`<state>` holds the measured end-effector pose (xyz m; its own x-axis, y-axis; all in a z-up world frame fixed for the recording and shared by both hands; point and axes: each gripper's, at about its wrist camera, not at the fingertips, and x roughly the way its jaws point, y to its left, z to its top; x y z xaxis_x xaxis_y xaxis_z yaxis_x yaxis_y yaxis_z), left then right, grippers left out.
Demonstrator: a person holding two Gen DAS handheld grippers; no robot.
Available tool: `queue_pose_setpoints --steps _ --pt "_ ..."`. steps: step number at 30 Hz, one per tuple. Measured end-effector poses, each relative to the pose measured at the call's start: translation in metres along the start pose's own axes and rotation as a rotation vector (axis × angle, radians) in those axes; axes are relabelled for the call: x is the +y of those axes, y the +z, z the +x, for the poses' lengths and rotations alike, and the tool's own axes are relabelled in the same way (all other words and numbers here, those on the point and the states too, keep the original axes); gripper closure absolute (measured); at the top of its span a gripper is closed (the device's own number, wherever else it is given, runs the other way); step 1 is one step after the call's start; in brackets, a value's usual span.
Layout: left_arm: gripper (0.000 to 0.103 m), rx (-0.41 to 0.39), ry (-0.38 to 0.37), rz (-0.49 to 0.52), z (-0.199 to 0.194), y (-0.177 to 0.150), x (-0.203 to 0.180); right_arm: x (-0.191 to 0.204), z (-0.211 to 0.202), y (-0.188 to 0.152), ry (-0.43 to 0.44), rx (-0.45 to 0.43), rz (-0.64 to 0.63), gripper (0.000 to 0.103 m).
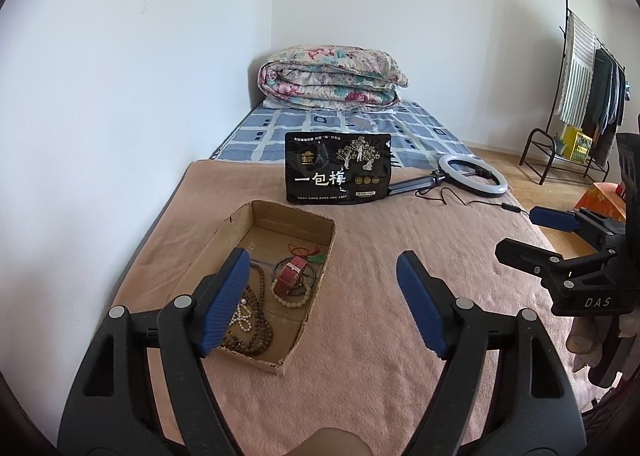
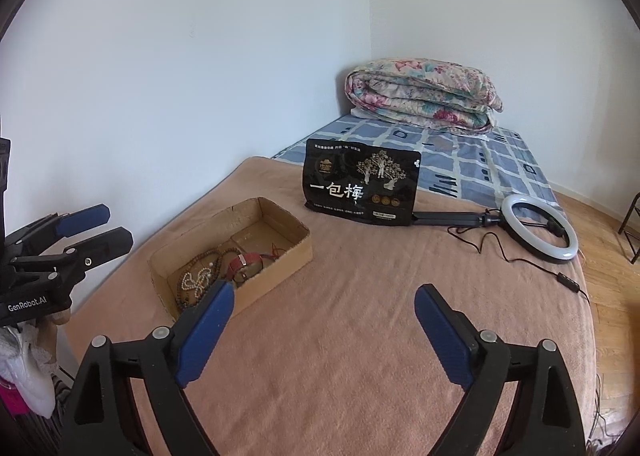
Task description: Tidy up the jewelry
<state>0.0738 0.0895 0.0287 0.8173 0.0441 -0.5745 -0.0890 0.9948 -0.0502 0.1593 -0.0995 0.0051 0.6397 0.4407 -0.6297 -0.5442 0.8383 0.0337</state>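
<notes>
Only the left wrist view takes in the clothes rack (image 1: 588, 96) with hanging garments at the far right, and the lettering "DAS" on the side of the right claw (image 1: 524, 236). Only the right wrist view shows "GenRobot.AI" printed on the left claw (image 2: 96, 228), and something white and lacy low at the left edge.

The left claw (image 1: 324, 304) hangs above the pink blanket (image 1: 360, 336) with its jaws wide apart, its left finger over the near end of the cardboard box (image 1: 316, 272). The right claw (image 2: 324, 332) also stands with jaws apart and grips nothing.

The open, shallow cardboard box (image 2: 280, 268) lies on the blanket near the wall side of the bed. In it lie the jewelry pieces: long strands of brown wooden beads (image 1: 256, 320), a white pearl-like strand (image 1: 242, 314) on top of them, a red-strapped watch (image 1: 292, 272), a pale bead bracelet (image 1: 290, 298) and a red cord with a green pendant (image 1: 316, 258).

Beyond the box stands a black pouch (image 1: 338, 168) printed with "一包梅"; its smaller text is too fine to read. Beside it lies a ring light (image 1: 472, 176) with its cable. A folded floral quilt (image 1: 332, 76) sits at the head of the bed.
</notes>
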Motion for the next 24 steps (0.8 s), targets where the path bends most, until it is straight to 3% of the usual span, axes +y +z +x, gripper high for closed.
queue_pose_setpoints --steps 6,11,24 --pt "0.018 -0.009 0.022 0.042 0.001 -0.003 -0.013 -0.009 -0.006 -0.009 -0.021 -0.012 0.022 0.000" --pt "0.008 -0.015 0.038 0.036 0.001 -0.005 -0.016 -0.017 -0.007 -0.014 -0.049 -0.012 0.038 0.000" --pt "0.001 0.027 0.126 0.040 0.015 -0.008 -0.016 -0.031 -0.003 -0.024 -0.106 0.007 0.057 0.000"
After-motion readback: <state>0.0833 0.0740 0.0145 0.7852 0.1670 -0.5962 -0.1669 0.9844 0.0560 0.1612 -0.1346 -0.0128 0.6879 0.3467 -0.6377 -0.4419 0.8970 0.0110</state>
